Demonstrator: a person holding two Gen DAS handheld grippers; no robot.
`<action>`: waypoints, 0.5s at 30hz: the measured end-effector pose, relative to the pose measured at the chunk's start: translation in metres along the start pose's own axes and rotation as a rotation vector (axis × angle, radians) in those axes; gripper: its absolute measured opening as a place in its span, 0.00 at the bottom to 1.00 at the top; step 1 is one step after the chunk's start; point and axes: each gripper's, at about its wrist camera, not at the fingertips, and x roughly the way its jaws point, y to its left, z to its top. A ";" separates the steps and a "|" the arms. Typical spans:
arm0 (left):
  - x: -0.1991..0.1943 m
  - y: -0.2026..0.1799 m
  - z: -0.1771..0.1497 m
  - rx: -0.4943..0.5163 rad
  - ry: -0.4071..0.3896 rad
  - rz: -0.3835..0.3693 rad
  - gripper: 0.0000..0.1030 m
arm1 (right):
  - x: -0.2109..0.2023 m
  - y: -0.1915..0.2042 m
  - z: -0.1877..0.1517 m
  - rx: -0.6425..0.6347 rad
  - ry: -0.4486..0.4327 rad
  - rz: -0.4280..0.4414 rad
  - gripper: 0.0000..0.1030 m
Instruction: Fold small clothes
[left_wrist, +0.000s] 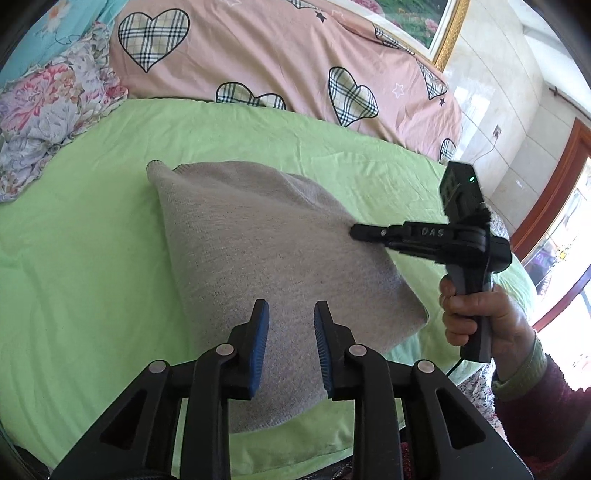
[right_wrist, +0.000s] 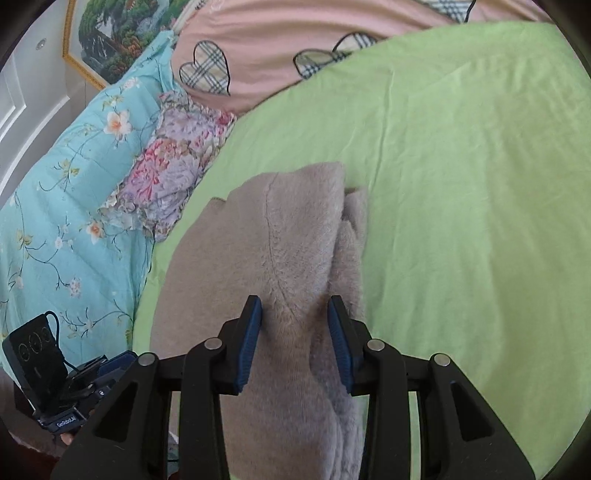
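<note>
Green sheet covers the bed I'm working over, and along its far edge lies a pink quilt with plaid hearts, with a floral pillow and a turquoise flowered quilt toward the bed's left corner. On the wall behind hangs a gilt-framed picture.

On the sheet, near the bed's near edge, I see the beige knit garment, folded into a thick wedge with its ribbed corner pointing to the far side.

My left gripper hovers over the garment's near edge, jaws parted with the cloth visible in the gap between the blue pads; I can't see them touching it. My right gripper is at the garment's right edge, jaws wide apart and straddling a raised fold of the knit, the pads at either flank of it but not pinched together. From the left camera its tip meets the cloth's right edge.
</note>
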 end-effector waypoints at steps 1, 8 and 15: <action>0.000 -0.001 0.001 0.005 -0.005 0.002 0.27 | -0.007 0.001 0.001 -0.013 -0.019 0.005 0.14; 0.011 0.004 0.008 -0.003 -0.015 -0.031 0.34 | 0.005 -0.001 -0.007 -0.082 0.020 -0.099 0.15; 0.025 0.018 0.026 -0.036 -0.024 -0.044 0.34 | -0.028 0.033 -0.002 -0.152 -0.126 -0.136 0.24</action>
